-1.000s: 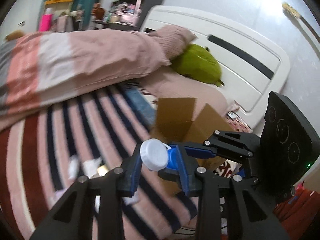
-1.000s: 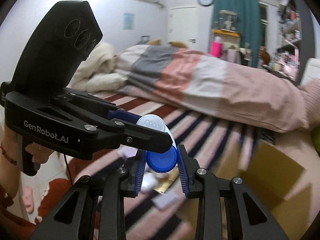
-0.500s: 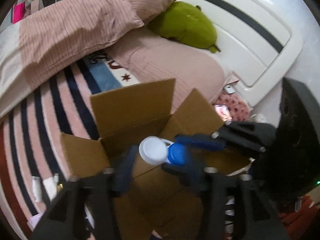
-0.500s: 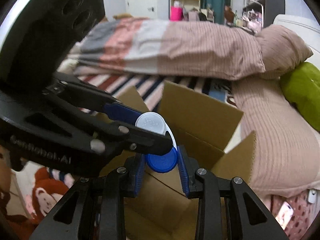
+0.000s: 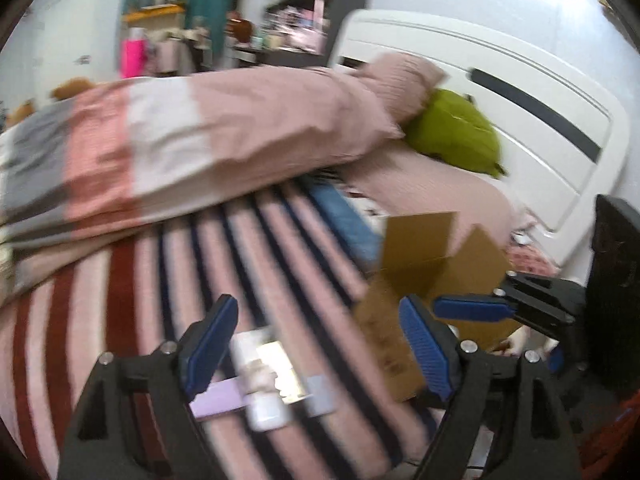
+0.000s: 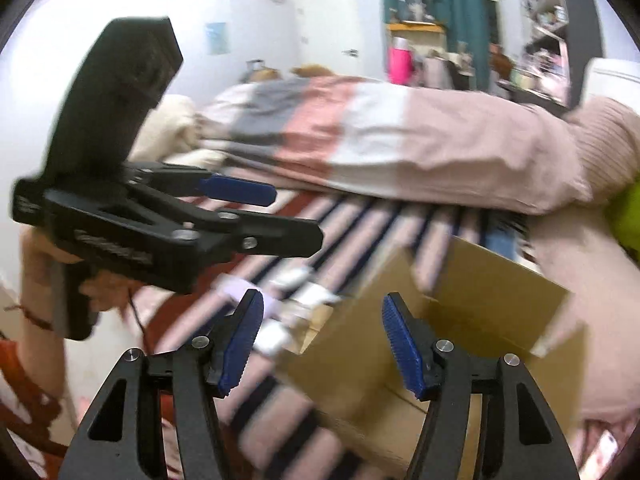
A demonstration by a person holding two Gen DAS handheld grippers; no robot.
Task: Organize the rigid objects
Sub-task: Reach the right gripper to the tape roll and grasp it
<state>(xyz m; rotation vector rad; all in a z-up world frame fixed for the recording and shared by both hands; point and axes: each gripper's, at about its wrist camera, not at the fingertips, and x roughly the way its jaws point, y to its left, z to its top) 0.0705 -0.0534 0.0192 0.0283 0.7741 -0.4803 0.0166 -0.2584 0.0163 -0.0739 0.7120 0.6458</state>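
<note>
The bottle both grippers clamped half a second ago is gone, presumably dropped into the box [image 6: 472,320], so the left gripper [image 5: 316,344] and right gripper [image 6: 322,344] gape empty, with small items [image 5: 264,380] between the left jaws next.

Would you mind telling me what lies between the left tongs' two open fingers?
In the left wrist view, the left tongs frame a blurred cluster of small white and lilac packets lying on the striped bedspread; the cardboard box sits off to the right.

Home bedroom: bed [image 5: 280,280], duvet [image 5: 200,148], headboard [image 5: 500,92].
</note>
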